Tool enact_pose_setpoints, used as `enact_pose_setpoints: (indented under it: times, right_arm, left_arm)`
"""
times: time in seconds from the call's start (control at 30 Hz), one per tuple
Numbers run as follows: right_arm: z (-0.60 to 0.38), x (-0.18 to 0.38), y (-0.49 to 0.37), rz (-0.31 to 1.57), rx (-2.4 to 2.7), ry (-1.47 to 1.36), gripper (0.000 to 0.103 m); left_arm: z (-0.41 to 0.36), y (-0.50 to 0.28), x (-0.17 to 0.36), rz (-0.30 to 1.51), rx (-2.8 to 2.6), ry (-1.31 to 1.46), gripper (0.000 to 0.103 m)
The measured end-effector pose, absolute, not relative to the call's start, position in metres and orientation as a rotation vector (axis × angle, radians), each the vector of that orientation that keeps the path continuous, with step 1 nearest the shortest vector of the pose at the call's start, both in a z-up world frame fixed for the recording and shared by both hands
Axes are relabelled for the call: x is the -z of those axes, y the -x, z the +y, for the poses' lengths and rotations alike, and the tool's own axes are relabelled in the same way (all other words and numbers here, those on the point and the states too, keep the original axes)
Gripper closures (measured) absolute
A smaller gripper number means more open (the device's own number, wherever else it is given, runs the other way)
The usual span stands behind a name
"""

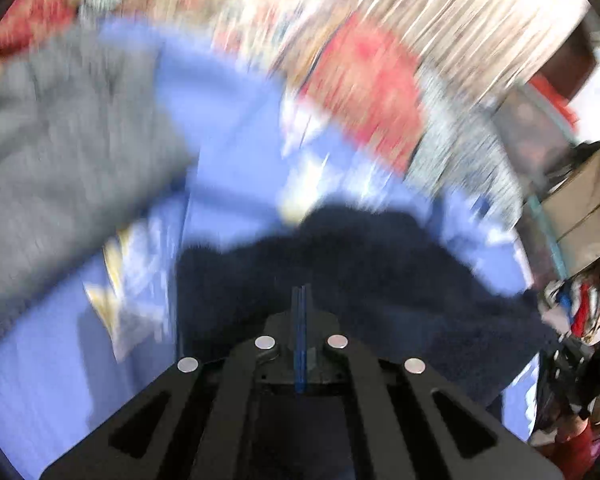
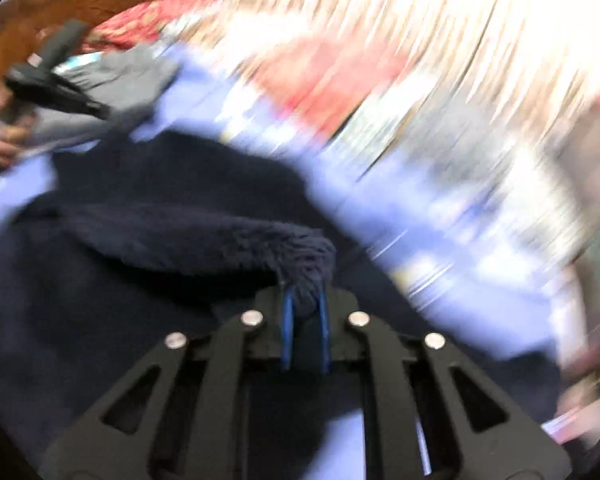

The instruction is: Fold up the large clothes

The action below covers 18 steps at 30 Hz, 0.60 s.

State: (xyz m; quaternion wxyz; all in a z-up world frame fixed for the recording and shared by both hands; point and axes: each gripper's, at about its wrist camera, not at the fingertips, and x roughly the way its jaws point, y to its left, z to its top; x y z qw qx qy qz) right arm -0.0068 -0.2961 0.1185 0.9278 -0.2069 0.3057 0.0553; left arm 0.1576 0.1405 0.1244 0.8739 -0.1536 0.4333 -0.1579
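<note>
On the blue bed sheet (image 1: pixel 228 128) the navy fleece (image 2: pixel 148 216) is spread; a fold of it is pinched by the right gripper (image 2: pixel 305 312), presumably for lifting across, while the left gripper (image 1: pixel 302 308) is clenched on nothing visible.

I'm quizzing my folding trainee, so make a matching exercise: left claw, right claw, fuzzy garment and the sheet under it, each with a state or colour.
1 left claw
2 right claw
3 fuzzy garment
4 sheet

a light blue
b clamped on a fuzzy fold
c pads pressed together
d dark navy

Pairs: 1-c, 2-b, 3-d, 4-a
</note>
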Motion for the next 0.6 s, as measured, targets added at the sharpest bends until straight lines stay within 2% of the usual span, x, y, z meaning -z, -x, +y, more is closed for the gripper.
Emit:
enact_pose_setpoints:
  times: [0.1, 0.13, 0.17, 0.2, 0.23, 0.27, 0.37, 0.47, 0.6]
  right_arm:
    - [-0.289, -0.120, 0.016, 0.365, 0.110, 0.722, 0.092]
    - [-0.290, -0.105, 0.019, 0.308, 0.145, 0.806, 0.086]
    - [-0.291, -0.087, 0.021, 0.292, 0.152, 0.864, 0.075]
    - [-0.296, -0.058, 0.021, 0.371, 0.140, 0.911, 0.050]
    - [-0.302, -0.032, 0.020, 0.478, 0.128, 0.933, 0.040]
    - [-0.309, -0.008, 0.023, 0.592, 0.108, 0.942, 0.039]
    - [-0.323, 0.012, 0.047, 0.721, 0.081, 0.869, 0.039]
    - [-0.329, -0.030, 0.063, 0.770, -0.021, 0.560, 0.039]
    - [-0.282, -0.098, 0.020, 0.797, -0.265, 0.173, 0.038]
  left_arm:
    - [0.141, -0.146, -0.153, 0.748, 0.338, 0.319, 0.082]
    - [0.139, -0.147, -0.153, 0.742, 0.332, 0.322, 0.081]
    - [0.137, -0.149, -0.145, 0.762, 0.323, 0.325, 0.081]
    - [0.135, -0.153, -0.137, 0.790, 0.315, 0.322, 0.081]
    - [0.135, -0.155, -0.121, 0.851, 0.298, 0.306, 0.081]
    - [0.135, -0.158, -0.106, 0.914, 0.275, 0.295, 0.081]
    - [0.147, -0.161, -0.075, 1.060, 0.247, 0.334, 0.081]
    - [0.164, -0.145, -0.076, 1.032, 0.252, 0.358, 0.081]
    - [0.175, -0.097, -0.085, 0.951, 0.221, 0.336, 0.081]
